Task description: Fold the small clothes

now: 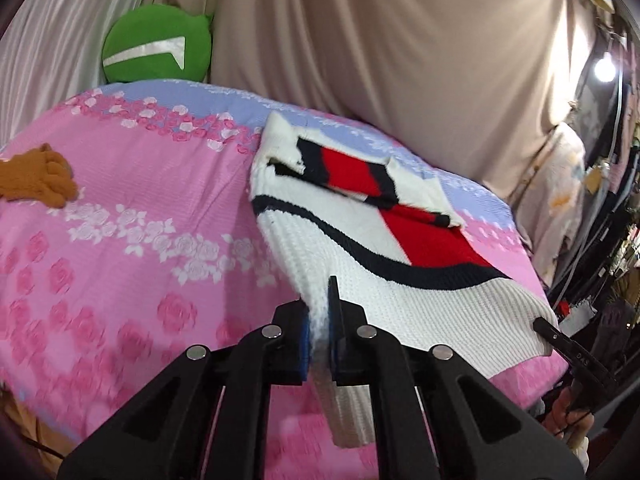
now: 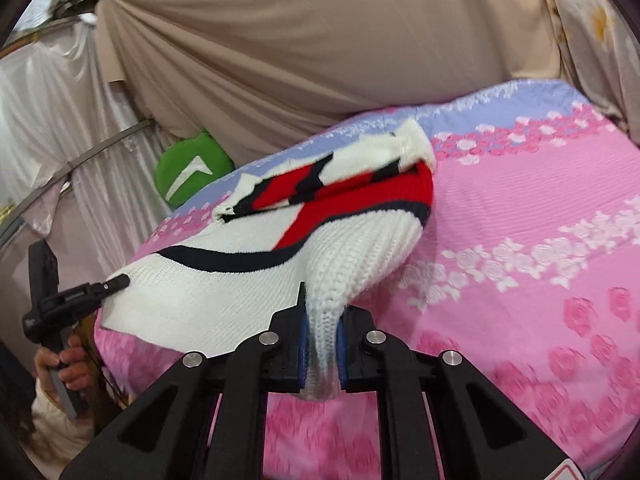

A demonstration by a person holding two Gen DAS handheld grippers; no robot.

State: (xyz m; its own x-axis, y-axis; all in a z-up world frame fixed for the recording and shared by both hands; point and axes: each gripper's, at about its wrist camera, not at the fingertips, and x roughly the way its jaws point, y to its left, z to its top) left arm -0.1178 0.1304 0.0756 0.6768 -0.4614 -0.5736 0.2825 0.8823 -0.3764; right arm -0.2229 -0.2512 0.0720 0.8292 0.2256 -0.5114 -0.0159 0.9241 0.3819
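A white knit sweater (image 1: 420,304) with red blocks and navy stripes lies on a pink rose-print bedspread (image 1: 120,240), its near hem lifted off the bed. My left gripper (image 1: 320,312) is shut on one hem corner, and white knit hangs down between its blue pads. In the right wrist view the same sweater (image 2: 224,284) stretches to the left, and my right gripper (image 2: 322,320) is shut on the other hem corner. Each gripper shows in the other's view: the right gripper (image 1: 540,326) at the sweater's right edge, the left gripper (image 2: 116,282) at its left edge, held by a hand.
A round green cushion (image 1: 156,50) leans on the drapes behind the bed. A brown fuzzy garment (image 1: 40,178) lies at the bed's left side. Beige curtains (image 2: 300,40) hang behind the bed. Dark clutter and a lamp (image 1: 604,68) stand past the bed's right edge.
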